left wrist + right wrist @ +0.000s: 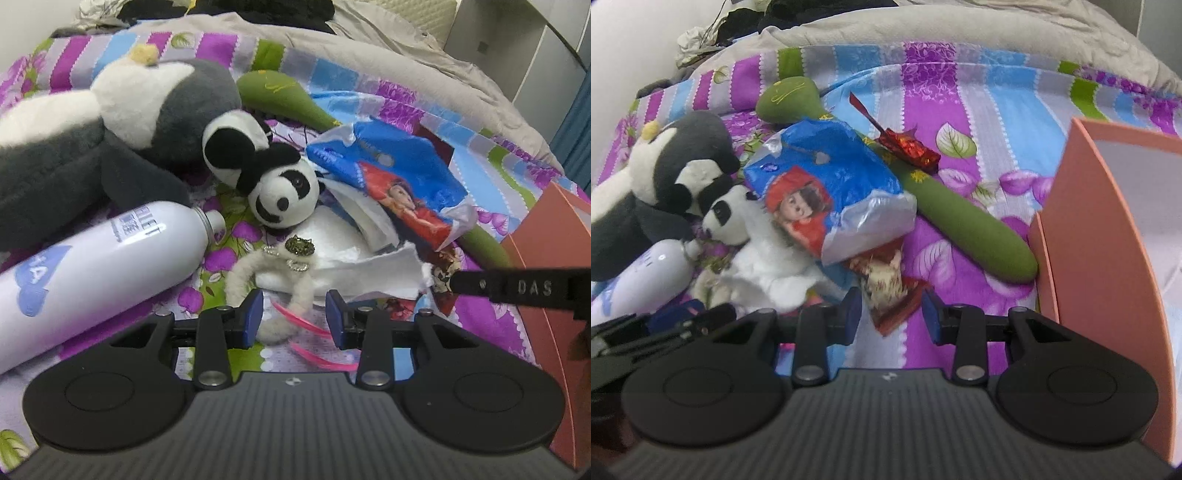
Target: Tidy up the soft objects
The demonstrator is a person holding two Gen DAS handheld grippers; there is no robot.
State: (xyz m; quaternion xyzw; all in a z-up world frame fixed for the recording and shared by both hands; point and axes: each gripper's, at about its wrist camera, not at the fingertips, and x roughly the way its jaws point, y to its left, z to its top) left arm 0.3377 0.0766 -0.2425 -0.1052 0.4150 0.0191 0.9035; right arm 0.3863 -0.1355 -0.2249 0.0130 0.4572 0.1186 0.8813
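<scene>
The left gripper (294,319) hangs low over the bedsheet (491,306), jaws apart, with the lower end of a fuzzy white loop (295,295) and a pink strip (310,325) lying between the pads; neither pad presses on them. Just ahead of its tips lies white tissue (369,273), and beyond that a small panda (280,192) with a blue packet (388,173) to its right. A white bottle (99,266) lies to the left of the jaws, a big grey plush (92,140) behind it. The right gripper (891,314) also stands parted, with the bottom of a red-and-gold wrapper (890,291) between its pads, untouched as far as can be seen. Ahead of it sits the blue packet (831,184), ahead and to the right a green plush stick (960,218), and a pink box (1100,258) just to its right.
</scene>
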